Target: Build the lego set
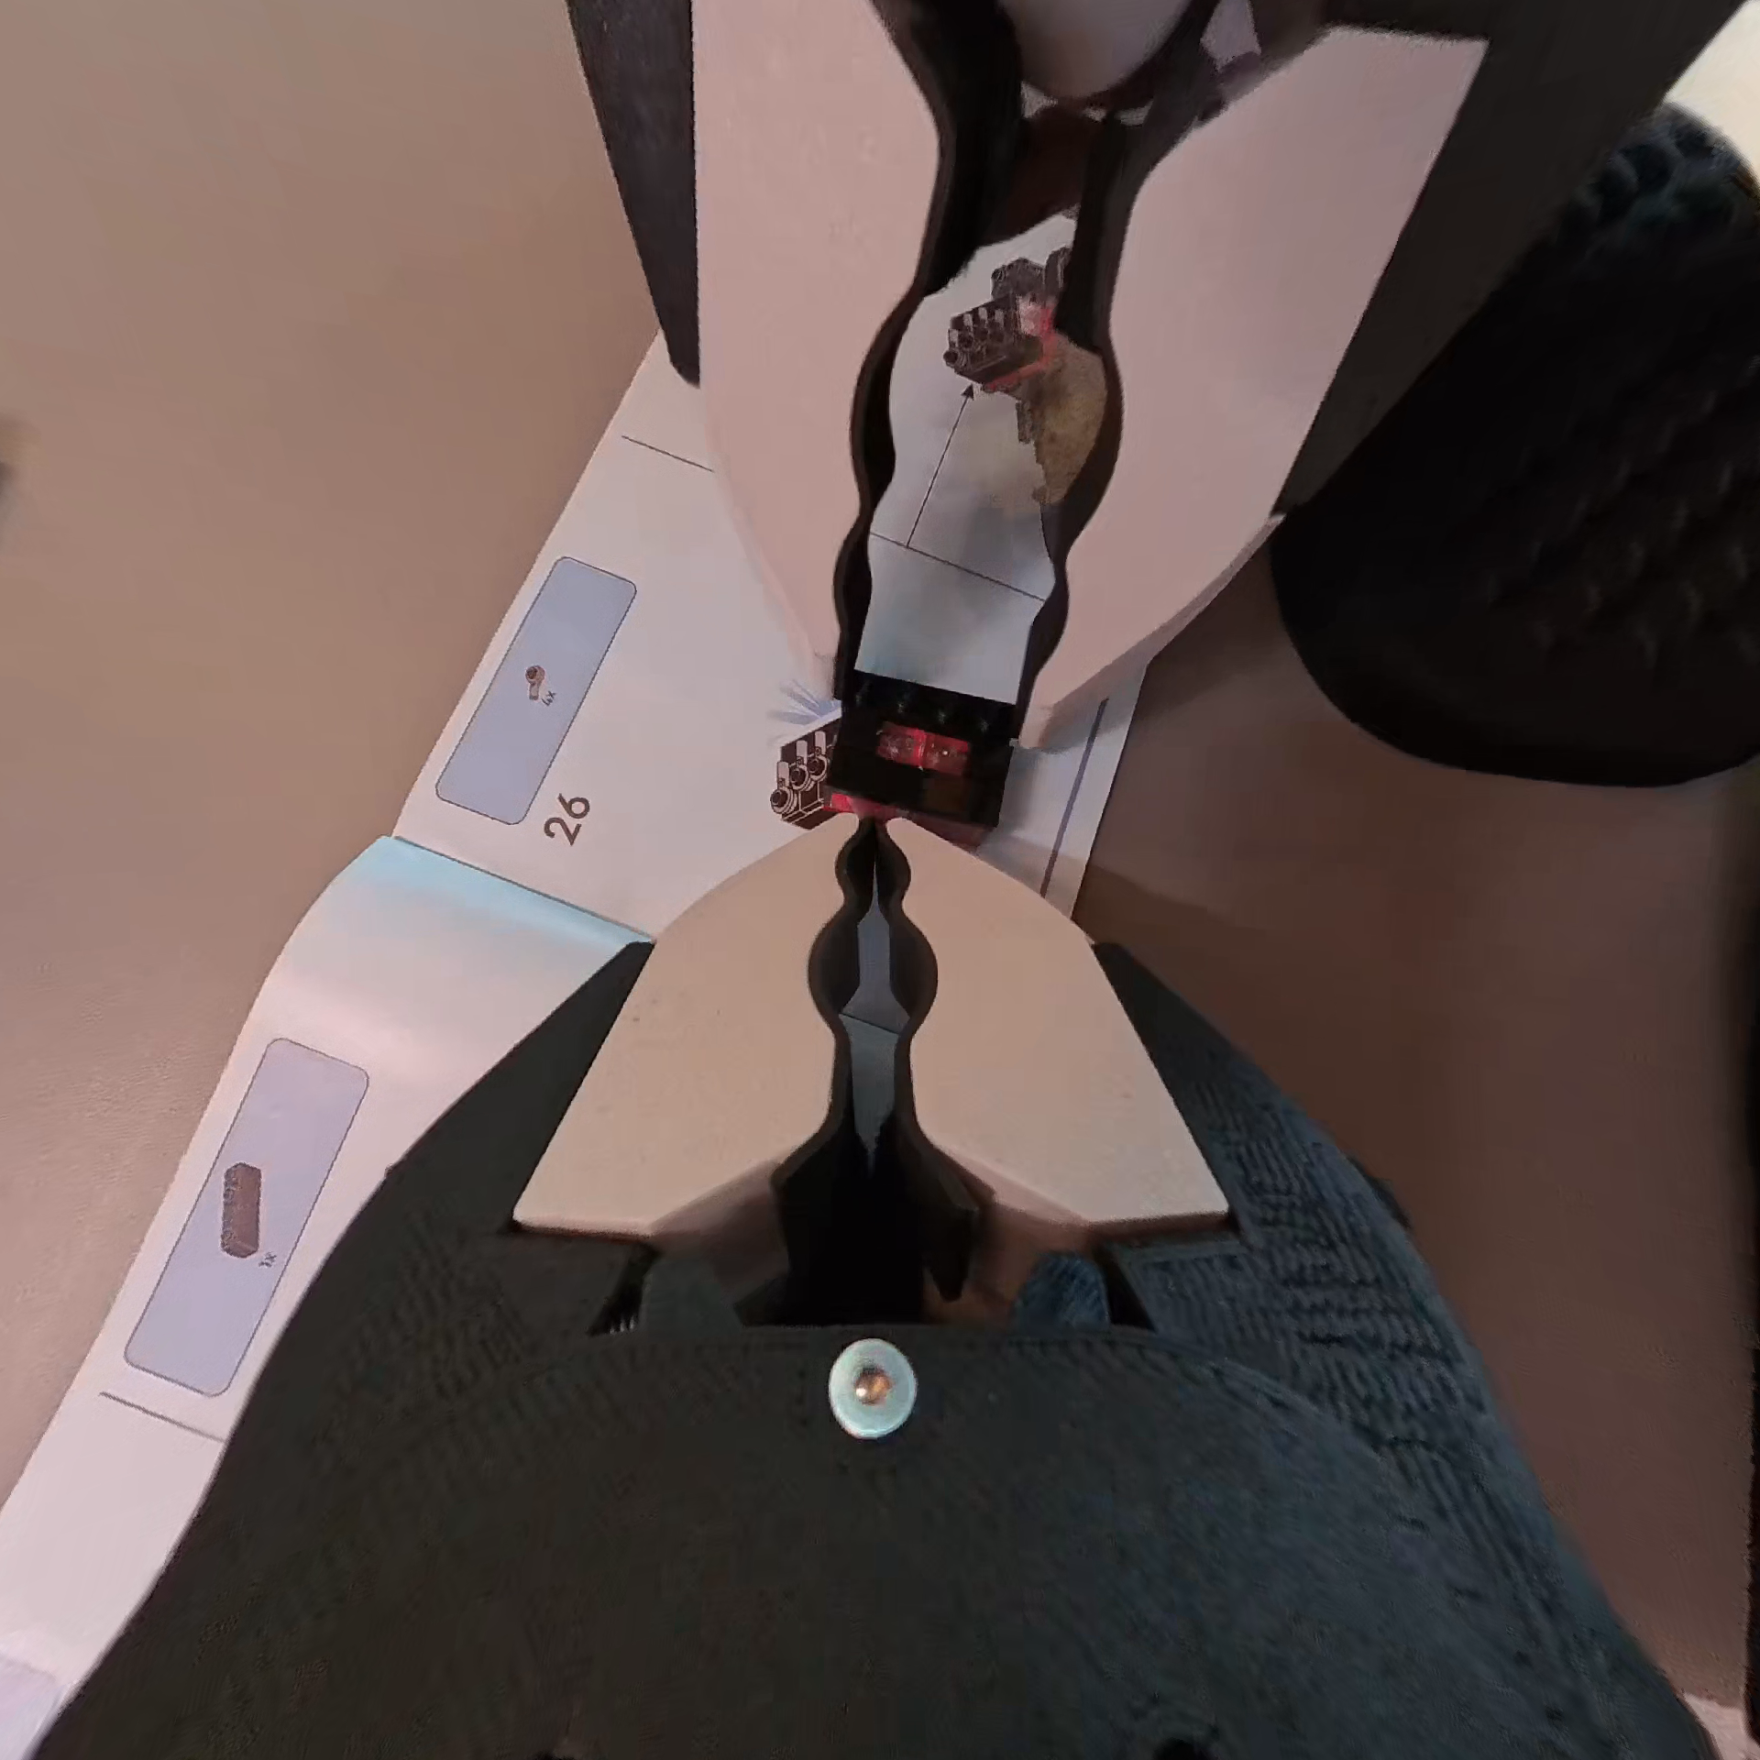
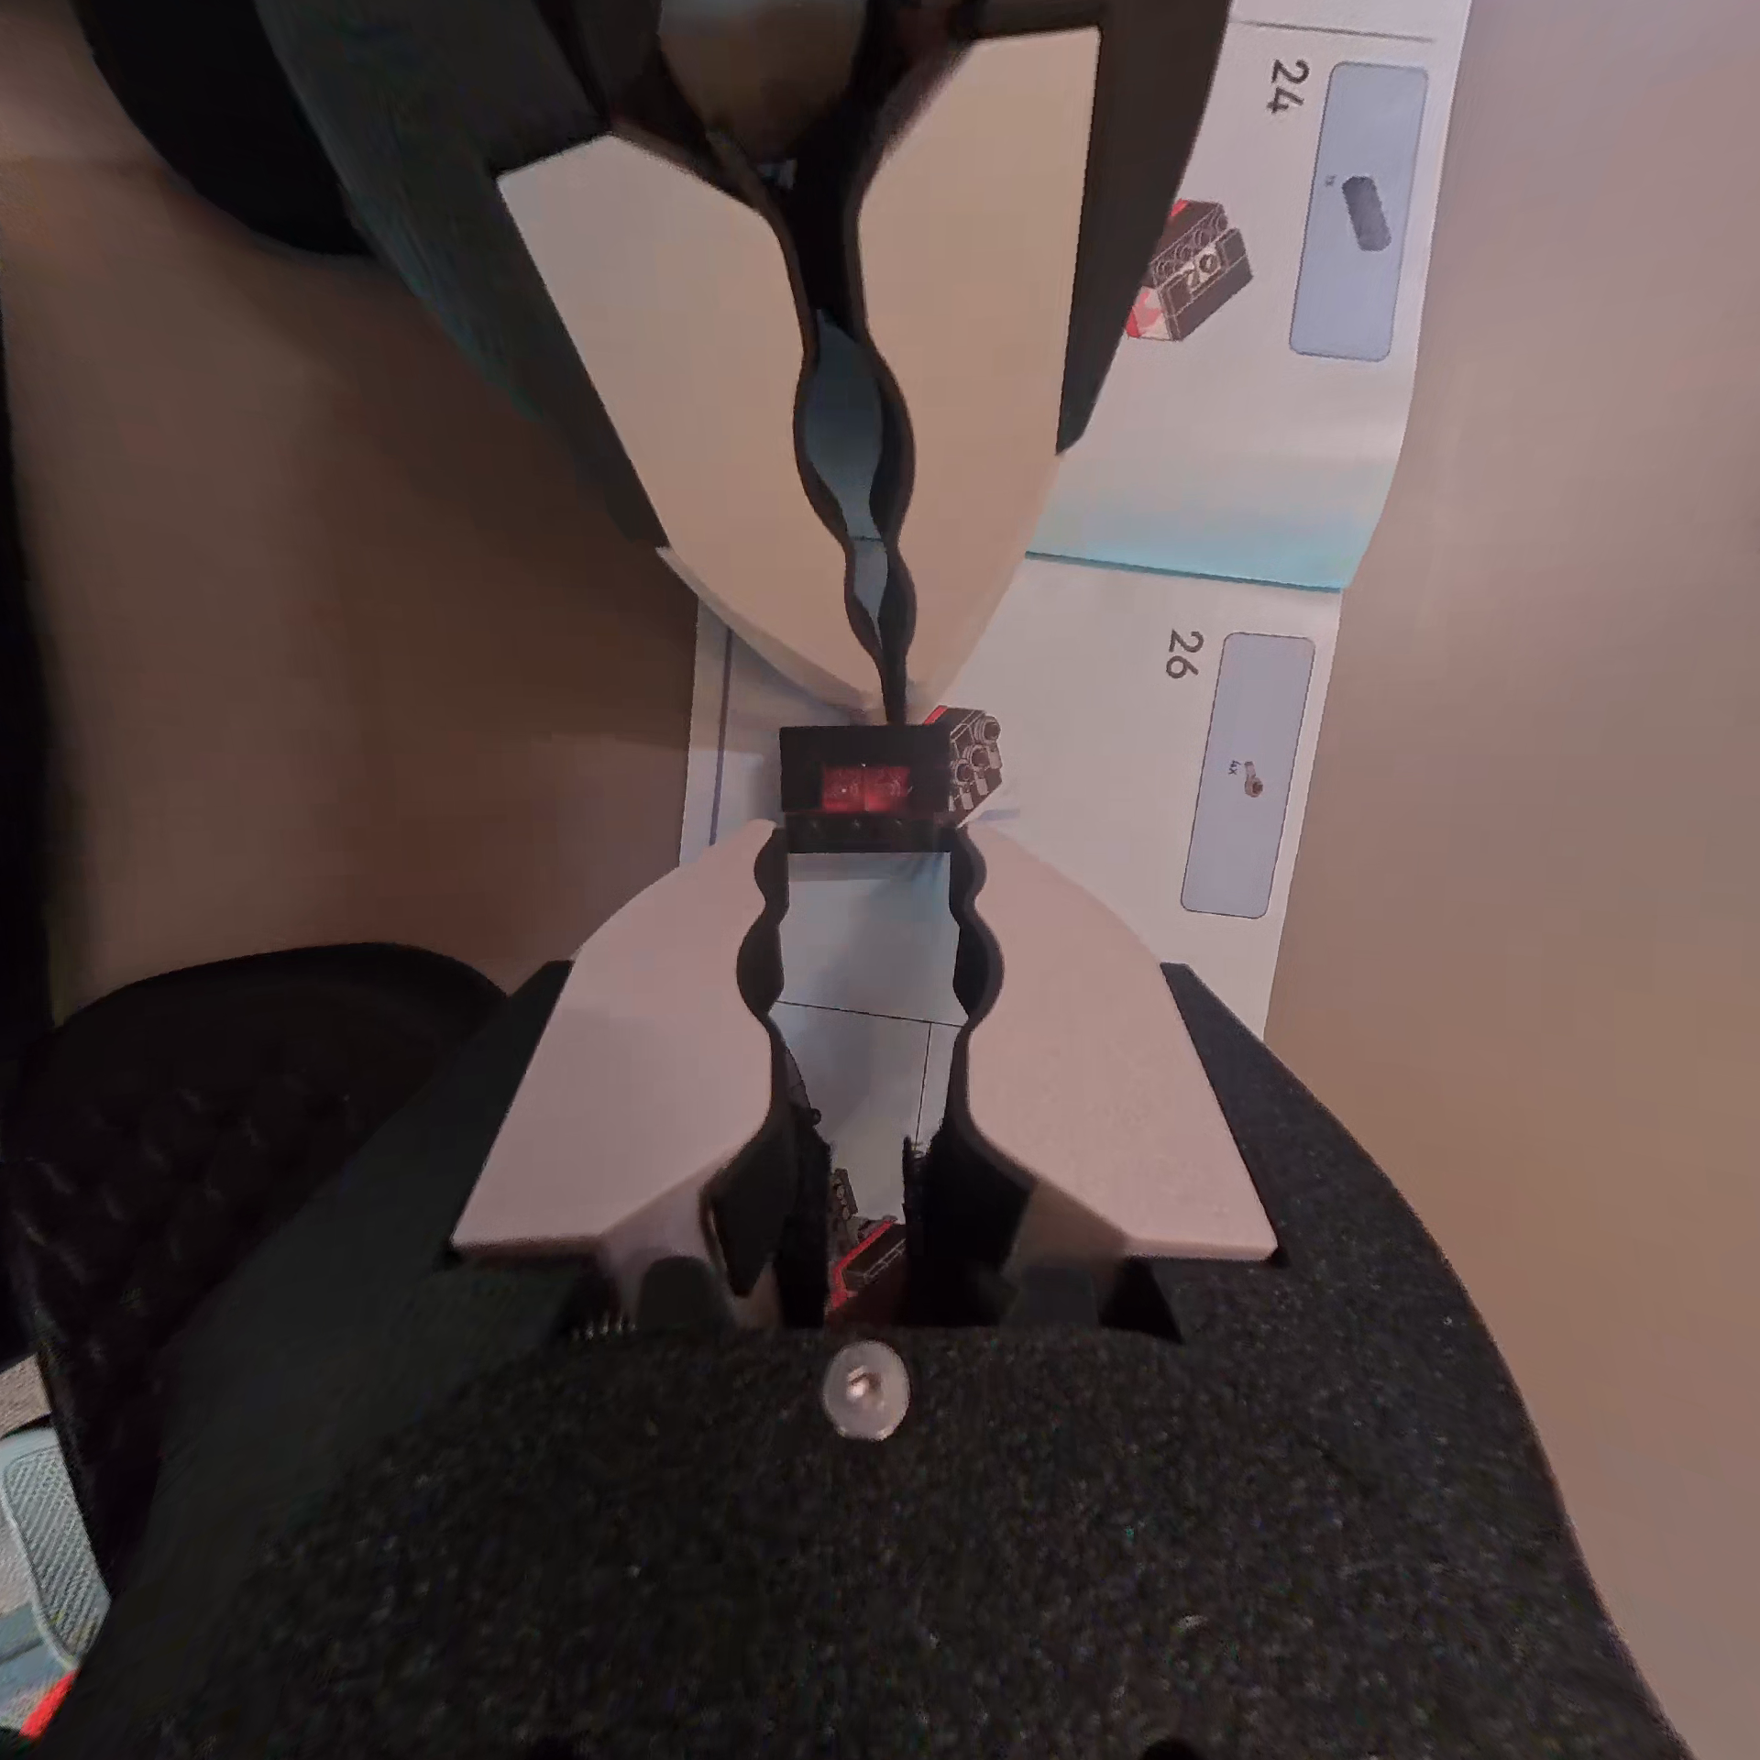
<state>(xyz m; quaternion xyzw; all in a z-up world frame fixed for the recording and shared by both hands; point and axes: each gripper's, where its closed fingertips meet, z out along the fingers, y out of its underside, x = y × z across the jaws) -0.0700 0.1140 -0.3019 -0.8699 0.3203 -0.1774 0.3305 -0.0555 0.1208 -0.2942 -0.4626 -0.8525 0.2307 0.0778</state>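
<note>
Left hand-held gripper (image 1: 871,833): tips pinched together on the near edge of the black-and-red lego block (image 1: 919,762)
Right hand-held gripper (image 2: 867,838): clamped across the block's far end
Block: held above the open instruction booklet (image 2: 1257,533)
Booklet: lies on the tan counter (image 1: 286,381); grippers cover its middle

Table: a smooth tan table (image 1: 286,381) is seen.
On it: an open white instruction booklet (image 2: 1095,590) is laid flat.
Booklet pages: small brick pictures in pale blue boxes are shown.
</note>
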